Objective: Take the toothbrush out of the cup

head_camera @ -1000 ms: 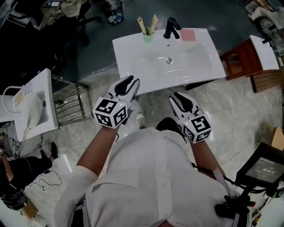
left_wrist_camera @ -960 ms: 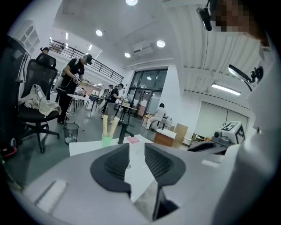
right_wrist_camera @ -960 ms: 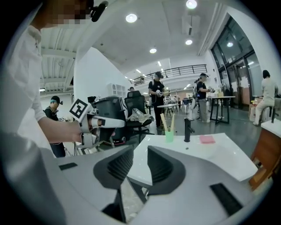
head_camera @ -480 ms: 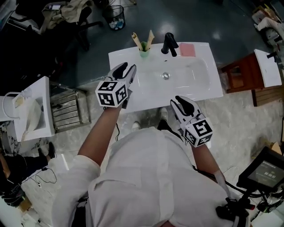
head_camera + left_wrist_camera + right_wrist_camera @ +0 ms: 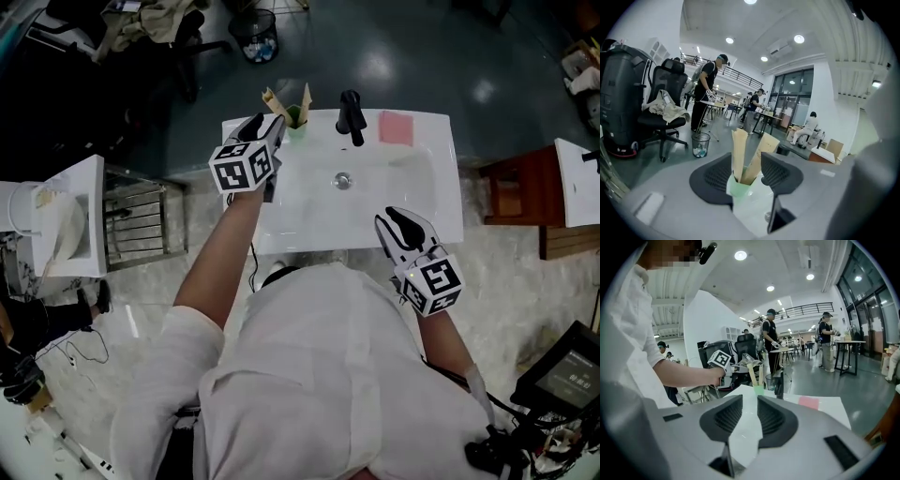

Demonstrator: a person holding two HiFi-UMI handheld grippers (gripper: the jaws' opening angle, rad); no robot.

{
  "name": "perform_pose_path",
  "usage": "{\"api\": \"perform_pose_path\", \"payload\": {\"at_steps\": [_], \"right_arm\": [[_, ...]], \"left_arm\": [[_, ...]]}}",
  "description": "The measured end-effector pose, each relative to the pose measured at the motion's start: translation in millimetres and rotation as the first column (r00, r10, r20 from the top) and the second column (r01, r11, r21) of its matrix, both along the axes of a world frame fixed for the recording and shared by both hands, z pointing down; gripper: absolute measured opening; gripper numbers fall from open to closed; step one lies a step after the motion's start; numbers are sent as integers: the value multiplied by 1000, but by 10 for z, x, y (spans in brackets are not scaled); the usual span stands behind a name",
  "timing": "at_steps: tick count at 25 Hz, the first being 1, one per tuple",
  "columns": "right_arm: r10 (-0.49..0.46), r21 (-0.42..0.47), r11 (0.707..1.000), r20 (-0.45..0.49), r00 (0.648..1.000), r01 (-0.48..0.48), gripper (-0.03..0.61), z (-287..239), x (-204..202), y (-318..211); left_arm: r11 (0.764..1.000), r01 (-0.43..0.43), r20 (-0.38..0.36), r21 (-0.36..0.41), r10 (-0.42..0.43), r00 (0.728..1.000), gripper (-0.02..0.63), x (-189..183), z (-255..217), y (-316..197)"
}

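A pale green cup stands at the back left corner of the white sink. Two toothbrushes in tan wrappers stick up out of it. My left gripper is right beside the cup. In the left gripper view the cup and both toothbrushes show in the gap of that gripper. Its jaws have just been opening, and the pads do not press on anything. My right gripper hangs over the sink's front edge, open with nothing in it.
A black faucet stands right of the cup, with a pink pad beyond it. A second white sink and a metal rack are at the left. A wooden cabinet is at the right. Behind are a wastebasket and people.
My left gripper moved forward from the sink's front edge to the cup and its jaws spread. My right gripper moved forward over the sink's front rim.
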State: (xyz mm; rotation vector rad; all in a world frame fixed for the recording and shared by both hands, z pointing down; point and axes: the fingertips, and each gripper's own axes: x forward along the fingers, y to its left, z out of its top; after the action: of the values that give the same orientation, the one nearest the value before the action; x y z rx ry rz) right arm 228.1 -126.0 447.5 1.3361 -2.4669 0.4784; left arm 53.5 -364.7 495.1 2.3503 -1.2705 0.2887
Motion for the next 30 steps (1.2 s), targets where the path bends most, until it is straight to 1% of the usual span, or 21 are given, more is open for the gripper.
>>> {"api": "perform_pose_path", "payload": {"at_steps": [3, 6, 10, 13, 16, 17, 25, 30], "right_arm": [[-27, -8, 1000, -6, 1000, 27, 84, 46, 197, -63], [-42, -10, 999, -2, 999, 42, 84, 79, 350, -141], [-61, -9, 998, 6, 998, 61, 84, 92, 444, -226], [-73, -5, 997, 9, 997, 73, 84, 96, 510, -262], [-72, -11, 997, 9, 997, 72, 84, 144, 611, -285], [-70, -15, 997, 8, 998, 70, 84, 160, 644, -292], [-66, -19, 998, 26, 998, 66, 84, 209, 760, -354], [-67, -17, 998, 36, 997, 68, 84, 215, 746, -372]], "left_arm": [[999, 40, 21, -4, -40, 999, 178, 57, 72, -124], [998, 63, 36, -9, -62, 997, 178, 101, 142, -225], [995, 101, 51, -23, -99, 994, 176, 91, 221, -323], [993, 115, 71, -36, -112, 991, 170, 108, 273, -370], [991, 130, 100, -29, -126, 987, 86, 127, 290, -398], [991, 133, 106, -25, -130, 986, 84, 135, 284, -404], [989, 146, 116, -3, -145, 983, 78, 137, 186, -412], [990, 141, 100, 23, -143, 985, 77, 138, 11, -401]]}}
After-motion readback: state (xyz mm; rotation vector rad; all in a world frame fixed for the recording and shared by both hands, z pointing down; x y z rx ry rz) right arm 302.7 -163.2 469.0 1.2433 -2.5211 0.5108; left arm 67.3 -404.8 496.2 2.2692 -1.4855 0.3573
